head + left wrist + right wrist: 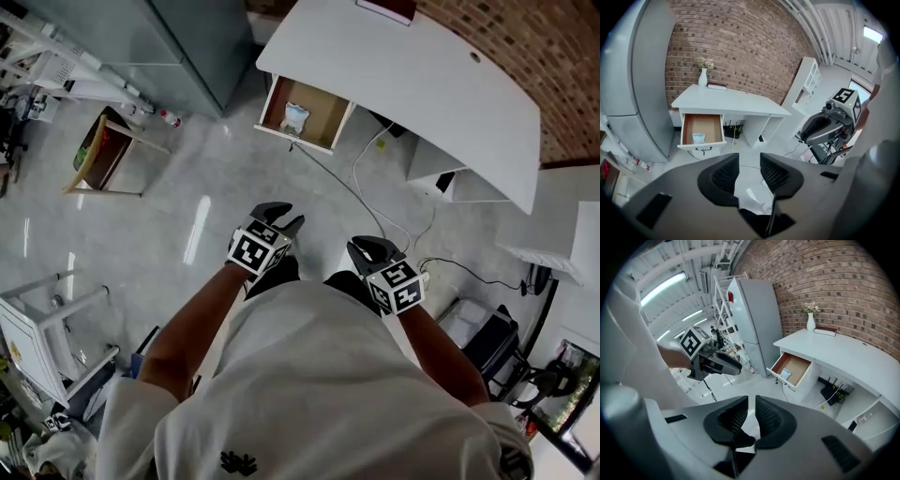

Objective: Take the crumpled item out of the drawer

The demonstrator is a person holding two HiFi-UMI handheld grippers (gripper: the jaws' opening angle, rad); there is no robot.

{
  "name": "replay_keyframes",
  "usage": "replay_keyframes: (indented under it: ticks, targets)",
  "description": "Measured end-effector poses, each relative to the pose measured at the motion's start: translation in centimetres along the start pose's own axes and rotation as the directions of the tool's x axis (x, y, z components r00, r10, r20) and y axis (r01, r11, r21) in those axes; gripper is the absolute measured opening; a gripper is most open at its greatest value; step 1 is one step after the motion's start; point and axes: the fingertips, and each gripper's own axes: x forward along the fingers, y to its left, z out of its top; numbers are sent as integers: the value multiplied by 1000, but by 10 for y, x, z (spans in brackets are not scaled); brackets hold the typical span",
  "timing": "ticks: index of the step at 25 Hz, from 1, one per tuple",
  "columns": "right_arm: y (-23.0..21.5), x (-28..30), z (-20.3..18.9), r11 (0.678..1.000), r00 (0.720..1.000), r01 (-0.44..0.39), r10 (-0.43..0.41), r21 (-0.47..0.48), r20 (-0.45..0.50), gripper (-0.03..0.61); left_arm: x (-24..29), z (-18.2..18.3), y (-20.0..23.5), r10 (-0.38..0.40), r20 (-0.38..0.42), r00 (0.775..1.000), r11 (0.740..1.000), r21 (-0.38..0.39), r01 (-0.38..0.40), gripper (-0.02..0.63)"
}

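The crumpled item (pixel 295 116) is pale blue and white and lies in the open wooden drawer (pixel 323 122) of a white desk, far ahead of me. It also shows in the left gripper view as a small item (pixel 698 138) in the drawer (pixel 710 126), and in the right gripper view as the item (pixel 786 374) in the drawer (pixel 799 367). My left gripper (pixel 286 217) (pixel 749 164) is held at waist height, open and empty. My right gripper (pixel 364 247) (pixel 751 406) hangs beside it, shut on nothing. Both are well short of the drawer.
The white desk (pixel 422 75) carries a vase (pixel 702 77) and a book. A grey refrigerator (pixel 178 42) stands left of the drawer. A cable (pixel 352 187) trails across the floor. A wooden stand (pixel 103 150) sits at the left, a white shelf (pixel 808 82) at the right.
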Motion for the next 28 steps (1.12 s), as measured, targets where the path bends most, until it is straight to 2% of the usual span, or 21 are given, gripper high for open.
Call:
replay_keyframes:
  ticks: [5, 9, 13, 17, 21, 24, 28]
  targets:
    - [-16, 48, 43, 1000, 1000, -10, 11, 18, -16, 69, 28, 22, 92, 44, -28, 999, 998, 54, -42, 123]
    - [-39, 65, 64, 999, 998, -51, 52, 18, -40, 69, 61, 44, 143, 113, -52, 992, 990, 90, -108, 106]
    - [-69, 93, 87, 996, 994, -91, 89, -19, -55, 67, 103, 58, 188, 158, -121, 980, 983, 115, -144, 103]
    - [-108, 115, 113, 992, 989, -126, 124, -15, -76, 66, 149, 75, 230, 196, -185, 963, 974, 150, -169, 103]
    - [-169, 147, 122, 990, 983, -140, 136, -19, -125, 61, 215, 94, 283, 241, -236, 942, 954, 236, -185, 103]
    - [-203, 171, 127, 989, 978, -142, 134, -42, -158, 55, 258, 90, 313, 255, -287, 923, 943, 286, -172, 94]
    - [-216, 193, 134, 985, 967, -171, 161, -35, -197, 55, 292, 77, 340, 282, -340, 897, 920, 361, -152, 91]
